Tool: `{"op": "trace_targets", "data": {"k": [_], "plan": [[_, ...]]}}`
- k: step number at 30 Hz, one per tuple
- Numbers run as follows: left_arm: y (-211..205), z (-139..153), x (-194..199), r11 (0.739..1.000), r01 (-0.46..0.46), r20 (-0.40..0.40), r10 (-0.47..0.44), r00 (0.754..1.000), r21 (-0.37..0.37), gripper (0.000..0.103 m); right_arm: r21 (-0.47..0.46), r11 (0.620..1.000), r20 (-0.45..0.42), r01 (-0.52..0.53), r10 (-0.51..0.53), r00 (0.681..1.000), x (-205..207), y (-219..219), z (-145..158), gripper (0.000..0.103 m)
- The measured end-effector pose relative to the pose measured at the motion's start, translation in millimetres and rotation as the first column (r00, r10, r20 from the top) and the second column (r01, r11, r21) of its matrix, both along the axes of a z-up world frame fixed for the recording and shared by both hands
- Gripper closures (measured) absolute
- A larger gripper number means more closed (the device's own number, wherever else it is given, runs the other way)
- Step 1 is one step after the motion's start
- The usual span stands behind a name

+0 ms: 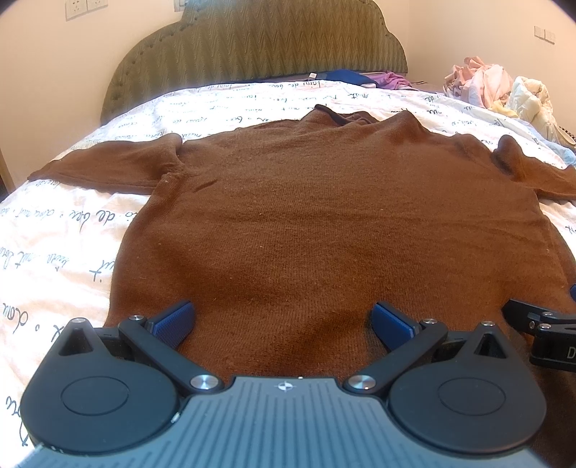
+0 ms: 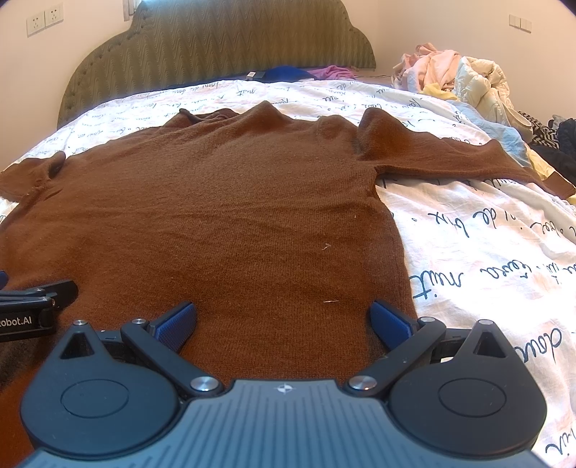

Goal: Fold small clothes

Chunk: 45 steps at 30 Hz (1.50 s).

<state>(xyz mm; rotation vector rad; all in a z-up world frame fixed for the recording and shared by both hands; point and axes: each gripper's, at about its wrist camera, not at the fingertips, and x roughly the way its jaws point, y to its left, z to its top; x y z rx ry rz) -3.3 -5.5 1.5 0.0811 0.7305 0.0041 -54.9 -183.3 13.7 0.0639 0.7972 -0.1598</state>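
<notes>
Sweater [image 1: 306,216], brown knit, lies spread flat on the bed under both of my tongs, its hem nearest me and its collar [image 1: 334,117] pointing toward the headboard [image 1: 252,43]. My left gripper [image 1: 282,320] hangs just over the hem on the garment's left part, its blue pads [image 1: 172,320] spread wide with nothing between them. My right gripper [image 2: 282,320] hangs over the hem on the right part, equally wide and empty, its right pad [image 2: 390,320] near the sweater's side edge. The two tools sit side by side; each shows at the frame edge of the other's camera. Beyond them both sleeves stretch outward, the left sleeve [image 1: 104,169] and the right sleeve [image 2: 450,158] resting on the white quilt [image 2: 486,252], which is printed with dark handwritten script. At the head of the bed, blue and purple cloth [image 2: 306,72] lies against the green padded headboard. A heap of pale clothes [image 2: 450,75] is piled at the bed's far right corner. Wall sockets [image 2: 45,19] are mounted left of the headboard.
</notes>
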Motion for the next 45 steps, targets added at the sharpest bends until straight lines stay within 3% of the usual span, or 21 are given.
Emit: {"op": "trace_targets", "data": {"k": [18,20,24,27,30,32,34,36,37,40,43,44,45], "plan": [[3.2,-1.0,0.1,1.0,-0.001,-0.004,0.001,1.0,-0.02,0.0,0.006,1.0,-0.015,-0.012,0.012,1.0,0.9,-1.1,4.5,0.0],[3.6,-0.9,-0.2,1.0,-0.003,-0.002,0.003,1.0,-0.018,0.0,0.038,0.998,-0.02,-0.055,0.055,0.998,2.3,-11.1,17.6,0.0],[3.0,-0.7,0.8,1.0,-0.003,-0.004,0.003,1.0,-0.011,0.0,0.158,0.986,0.105,-0.055,0.038,0.994,7.8,-86.5,56.0,0.0],[2.1,-0.5,0.3,1.0,-0.003,0.0,0.003,1.0,-0.001,0.0,0.29,0.956,0.173,0.046,-0.1,0.98,16.7,-175.0,72.0,0.0],[2.1,-0.7,-0.6,1.0,-0.004,0.001,0.004,1.0,-0.004,0.0,0.365,0.903,0.184,0.227,-0.309,0.933,25.5,-281.2,72.7,0.0],[1.2,-1.1,-0.9,1.0,-0.005,0.002,0.005,1.0,-0.002,0.0,0.467,0.807,0.138,0.36,-0.469,0.872,24.5,-351.7,59.2,0.0],[1.0,-0.9,-1.3,1.0,-0.004,0.002,0.004,1.0,-0.002,0.0,0.587,0.67,0.07,0.455,-0.602,0.795,17.6,-413.1,35.5,0.0],[1.5,-1.0,-1.6,1.0,-0.003,0.002,0.003,1.0,-0.007,0.0,0.667,0.555,0.014,0.497,-0.676,0.737,12.1,-452.4,13.2,0.0],[1.9,-0.9,-1.3,1.0,-0.002,0.001,0.002,1.0,-0.009,0.0,0.692,0.521,0.007,0.5,-0.697,0.717,10.9,-465.7,4.6,0.0],[1.8,-1.0,-1.3,1.0,-0.003,0.003,0.003,1.0,-0.008,0.0,0.715,0.508,-0.006,0.48,-0.682,0.731,29.7,-480.0,-8.6,0.0],[1.6,-1.1,-1.4,1.0,-0.003,0.003,0.003,1.0,-0.009,0.0,0.692,0.553,0.019,0.465,-0.657,0.753,50.2,-482.2,-6.5,0.003],[1.5,-1.2,-1.2,1.0,-0.002,0.003,0.002,1.0,-0.01,0.0,0.672,0.57,0.019,0.473,-0.652,0.758,57.0,-483.2,-6.4,0.01],[1.2,-1.2,-1.4,1.0,-0.002,0.003,0.002,1.0,-0.011,0.0,0.652,0.584,0.02,0.484,-0.651,0.759,63.6,-485.0,-7.7,0.026]]}}
